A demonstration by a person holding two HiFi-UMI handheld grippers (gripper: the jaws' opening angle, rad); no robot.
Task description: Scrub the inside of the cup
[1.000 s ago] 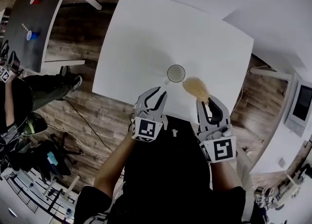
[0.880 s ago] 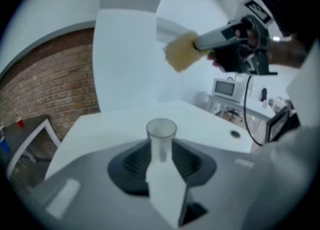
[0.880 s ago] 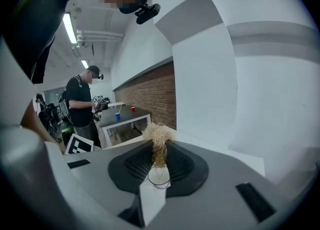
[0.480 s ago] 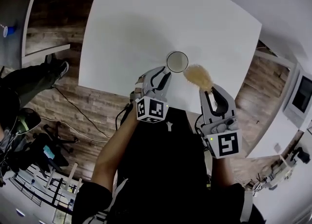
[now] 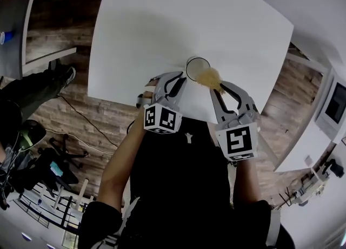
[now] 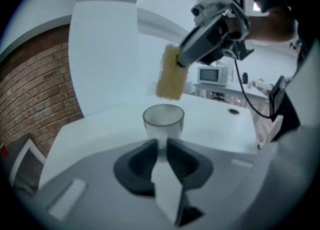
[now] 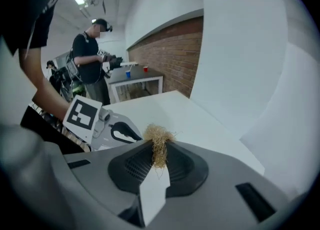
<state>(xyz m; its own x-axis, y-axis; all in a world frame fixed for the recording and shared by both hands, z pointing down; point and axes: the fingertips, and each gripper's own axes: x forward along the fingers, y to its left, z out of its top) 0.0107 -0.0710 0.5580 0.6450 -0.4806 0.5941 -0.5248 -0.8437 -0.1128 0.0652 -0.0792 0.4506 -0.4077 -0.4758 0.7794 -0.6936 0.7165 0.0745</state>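
Note:
A clear cup [image 5: 195, 67] stands near the front edge of the white table [image 5: 162, 20]. My left gripper [image 5: 176, 84] is at its near side. Its jaws are closing, and the left gripper view shows the cup's [image 6: 163, 119] lower near part pinched in the narrow gap of the left gripper [image 6: 161, 146]. My right gripper [image 5: 219, 87] is shut on a straw-coloured fibre scrubber [image 5: 208, 78], which hangs over the cup's right rim. From the left gripper view the scrubber [image 6: 171, 71] sits just above the cup mouth. Fibres [image 7: 159, 146] fill the right gripper [image 7: 159, 150].
The table's front edge runs just under both grippers, with wooden floor below. A seated person's leg [image 5: 32, 88] is at the left. A standing person [image 7: 90, 59] and a dark table with small cups [image 7: 135, 74] are far off. A microwave [image 6: 214, 75] stands behind.
My right gripper has swung left and carried the scrubber from beside the cup to above its rim. My left gripper has moved forward up to the cup.

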